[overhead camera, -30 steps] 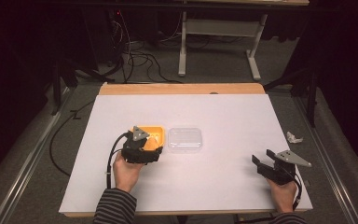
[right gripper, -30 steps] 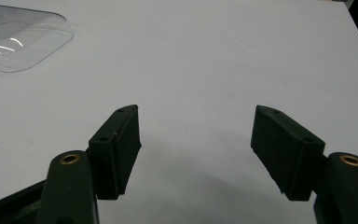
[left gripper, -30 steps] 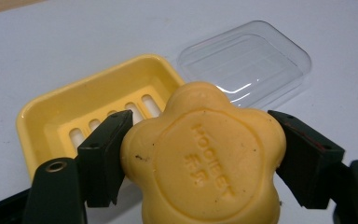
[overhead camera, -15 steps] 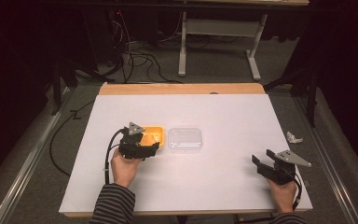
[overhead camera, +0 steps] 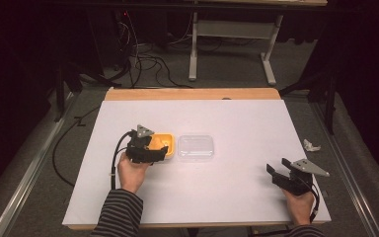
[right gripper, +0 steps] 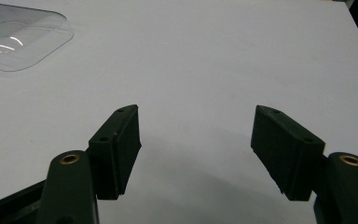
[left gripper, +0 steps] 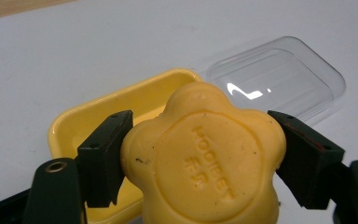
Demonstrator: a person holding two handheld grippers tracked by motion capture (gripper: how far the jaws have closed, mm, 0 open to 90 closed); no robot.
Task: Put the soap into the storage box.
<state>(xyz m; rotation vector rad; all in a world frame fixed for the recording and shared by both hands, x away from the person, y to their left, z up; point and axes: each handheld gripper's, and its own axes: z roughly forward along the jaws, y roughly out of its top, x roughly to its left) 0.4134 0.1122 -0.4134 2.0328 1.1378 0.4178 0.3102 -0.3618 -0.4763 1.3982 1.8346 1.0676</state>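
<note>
Risk first: a slip of the soap (left gripper: 204,161) out of the left gripper (left gripper: 200,158), judged likely because the bar is rounded, lobed and probably slick, with only two narrow pads pressing on opposite lobes. Too hard a squeeze could dent it; too light, and it could drop onto the rim of the yellow dish (left gripper: 91,116) and tip or shove it against the clear lid (left gripper: 279,74) just to its right. Also possible: a clip of the dish wall by a jaw when lowering.

Soap itself: pale yellow, flower-shaped with soft scalloped edges, a raised round centre stamped with lettering, a few dark specks on its face. Held clamped between the left jaws, just above the near edge of the open dish, left of centre on the white counter (overhead camera: 237,187).

Right gripper (right gripper: 196,140): jaws spread wide, nothing between them, idle over bare counter at the near right, well apart from dish and lid.
</note>
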